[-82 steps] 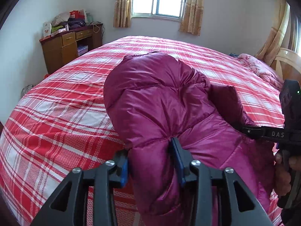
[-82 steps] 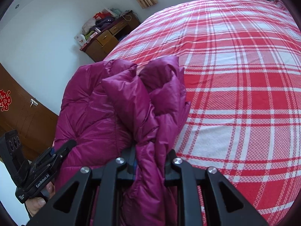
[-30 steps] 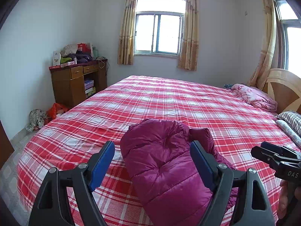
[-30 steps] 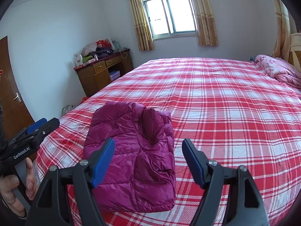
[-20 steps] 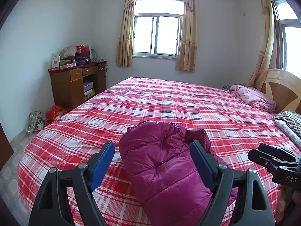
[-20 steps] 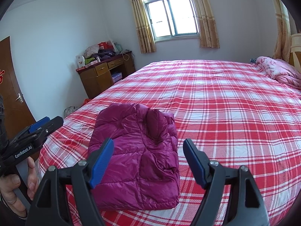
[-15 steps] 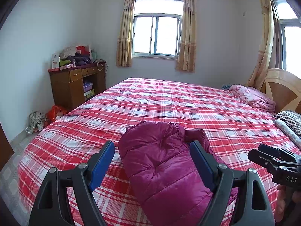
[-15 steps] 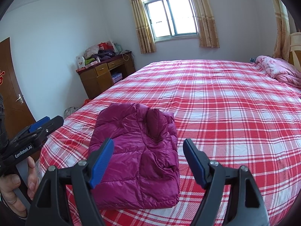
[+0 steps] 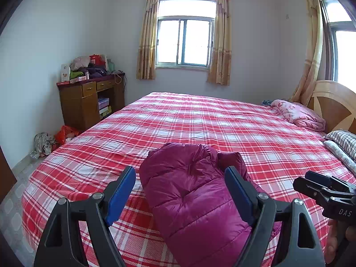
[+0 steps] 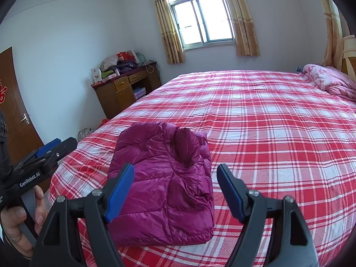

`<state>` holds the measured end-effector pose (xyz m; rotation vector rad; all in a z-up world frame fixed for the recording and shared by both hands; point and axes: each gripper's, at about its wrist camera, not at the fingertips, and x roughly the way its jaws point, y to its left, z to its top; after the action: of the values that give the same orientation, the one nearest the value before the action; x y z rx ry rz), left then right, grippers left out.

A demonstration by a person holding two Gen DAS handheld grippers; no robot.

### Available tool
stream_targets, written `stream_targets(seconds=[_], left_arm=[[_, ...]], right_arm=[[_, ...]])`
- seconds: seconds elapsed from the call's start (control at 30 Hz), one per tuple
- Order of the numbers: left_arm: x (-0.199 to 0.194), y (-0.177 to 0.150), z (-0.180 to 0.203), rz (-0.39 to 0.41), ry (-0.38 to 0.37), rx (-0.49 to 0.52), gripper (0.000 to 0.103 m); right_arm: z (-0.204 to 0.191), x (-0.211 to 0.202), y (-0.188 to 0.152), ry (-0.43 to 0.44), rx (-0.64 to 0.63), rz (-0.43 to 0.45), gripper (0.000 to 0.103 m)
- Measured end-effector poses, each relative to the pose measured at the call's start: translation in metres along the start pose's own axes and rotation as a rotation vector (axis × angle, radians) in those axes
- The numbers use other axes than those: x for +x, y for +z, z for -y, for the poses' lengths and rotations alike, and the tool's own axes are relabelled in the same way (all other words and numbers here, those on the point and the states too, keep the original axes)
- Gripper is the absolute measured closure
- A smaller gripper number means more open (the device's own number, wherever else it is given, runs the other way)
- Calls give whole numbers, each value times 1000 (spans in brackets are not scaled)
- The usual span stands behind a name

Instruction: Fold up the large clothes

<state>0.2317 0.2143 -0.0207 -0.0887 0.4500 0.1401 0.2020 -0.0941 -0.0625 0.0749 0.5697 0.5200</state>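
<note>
Left wrist camera is looking along my left tongs point(image 9: 180, 183), and I am holding them spread wide, blue pads point(image 9: 121, 192) apart and pinching nothing. Between the two fingers I am seeing the magenta puffer jacket point(image 9: 191, 191), which is lying folded into a thick bundle near the foot corner of the bed point(image 9: 200, 120). It is resting on the red and white plaid cover, quilted panel up, with a smaller puffed fold tucked against its far right side. My tongs are hanging above it and apart from it — no pad is touching the fabric.

My right tongs point(image 10: 175, 183) are also standing wide open, gripping nothing, and from the right wrist camera the jacket point(image 10: 164, 175) is sitting between and beyond the fingers, a rough rectangle with its near edge close to the edge of the mattress. In that view my left tongs point(image 10: 47, 153) are showing at the left, held in my left hand point(image 10: 17, 220), off the side of the bed and clear of the jacket. In the left view the right tongs point(image 9: 322, 187) are poking in at the lower right, over the plaid cover.

Farther off, a pink blanket point(image 9: 298, 114) is lying bunched by the wooden headboard point(image 9: 333, 102), striped pillows point(image 9: 342, 139) are sitting at the right edge, and a cluttered wooden desk point(image 9: 86, 100) is standing against the left wall beside the curtained window point(image 9: 184, 42).
</note>
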Motion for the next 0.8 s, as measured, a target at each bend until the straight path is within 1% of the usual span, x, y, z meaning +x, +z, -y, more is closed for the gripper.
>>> stream_targets(seconds=[0.43,0.5,0.6,0.67,0.8], left_arm=[[1,0,0,-8,5,0,20],[1,0,0,-12,14,-3,20],[4,0,-1,-33,3,-2,20],[5,0,-1,-35,21,-1,20],[4,0,-1,-36,20,0,20]], right_arm=[[0,-1,-1,1,3,-1,24],[0,-1,-1,-1,2,0,24],[-2,-1,-1,3,0,6,24],[-3,-2,-1,6,-3,10,24],[-5,-4,0,11,-2,16,24]])
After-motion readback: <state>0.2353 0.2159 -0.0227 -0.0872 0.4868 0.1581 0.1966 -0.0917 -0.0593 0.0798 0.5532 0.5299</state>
